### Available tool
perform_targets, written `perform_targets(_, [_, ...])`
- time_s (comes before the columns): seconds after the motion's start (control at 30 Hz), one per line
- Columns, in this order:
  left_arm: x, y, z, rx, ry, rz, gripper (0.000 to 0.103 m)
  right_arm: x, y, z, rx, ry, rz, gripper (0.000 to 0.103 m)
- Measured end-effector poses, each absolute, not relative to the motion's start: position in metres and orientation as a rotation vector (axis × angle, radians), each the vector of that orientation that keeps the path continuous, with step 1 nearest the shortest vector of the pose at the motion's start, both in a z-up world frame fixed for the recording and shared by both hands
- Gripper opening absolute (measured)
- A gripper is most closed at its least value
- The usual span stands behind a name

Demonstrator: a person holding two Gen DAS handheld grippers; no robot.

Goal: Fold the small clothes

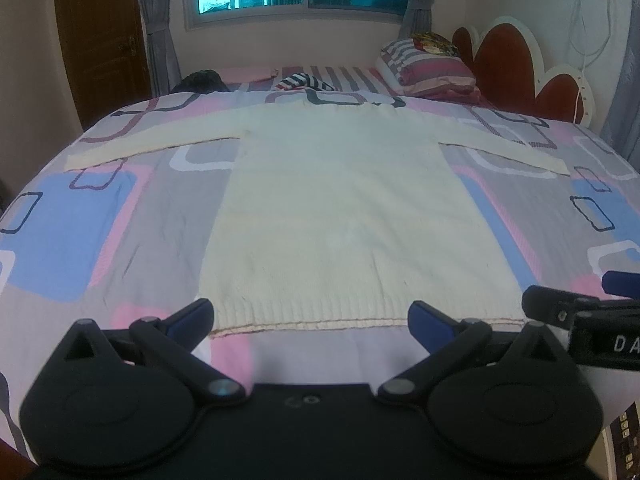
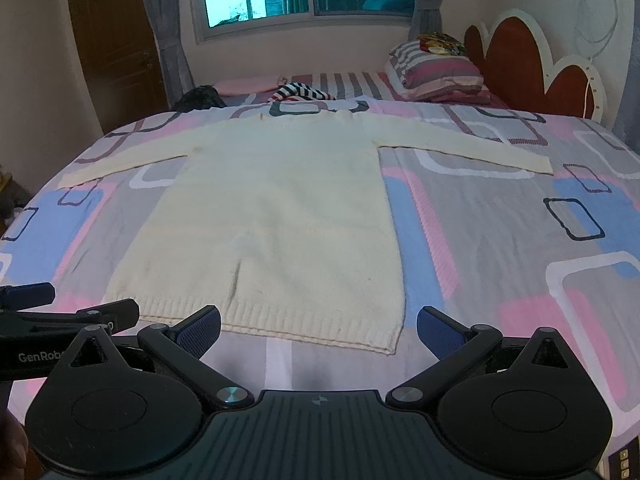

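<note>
A cream knitted sweater [image 1: 344,216] [image 2: 276,216] lies flat on the bed, both sleeves spread out sideways and its ribbed hem nearest to me. My left gripper [image 1: 310,322] hovers open just in front of the hem, nothing between its blue-padded fingers. My right gripper [image 2: 318,326] is open too, over the hem's right corner. The right gripper's tip [image 1: 560,308] shows at the right edge of the left wrist view, and the left gripper's tip [image 2: 80,314] at the left edge of the right wrist view.
The bed cover [image 1: 100,220] [image 2: 520,240] has pink, blue and grey squares. A striped garment [image 1: 306,82], a dark garment [image 1: 200,80] and stacked pillows [image 1: 432,68] lie at the far end by the red headboard [image 1: 508,64]. A window and a brown door stand behind.
</note>
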State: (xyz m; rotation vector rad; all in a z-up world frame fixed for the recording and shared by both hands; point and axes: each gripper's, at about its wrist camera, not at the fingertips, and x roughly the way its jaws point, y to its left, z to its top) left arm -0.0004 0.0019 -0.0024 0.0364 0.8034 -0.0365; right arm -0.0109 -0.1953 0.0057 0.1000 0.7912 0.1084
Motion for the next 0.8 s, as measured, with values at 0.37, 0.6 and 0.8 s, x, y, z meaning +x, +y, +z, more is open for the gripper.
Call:
perform_targets(0.37, [0.0007, 0.0028, -0.004, 0.029, 0.803, -0.037, 0.103, -0.0145, -0.1969, 0.0048, 0.102, 0.791, 0.106, 0.103])
perform_targets(0.6, [-0.0009, 0.003, -0.005, 0.029, 0.803, -0.037, 0.103, -0.014, -0.1971, 0.0046, 0.104, 0.792, 0.107, 0.103])
perform_targets(0.8, [-0.0021, 0.0036, -0.0048, 0.028, 0.803, -0.035, 0.103, -0.0141, -0.1971, 0.0048, 0.103, 0.791, 0.106, 0.103])
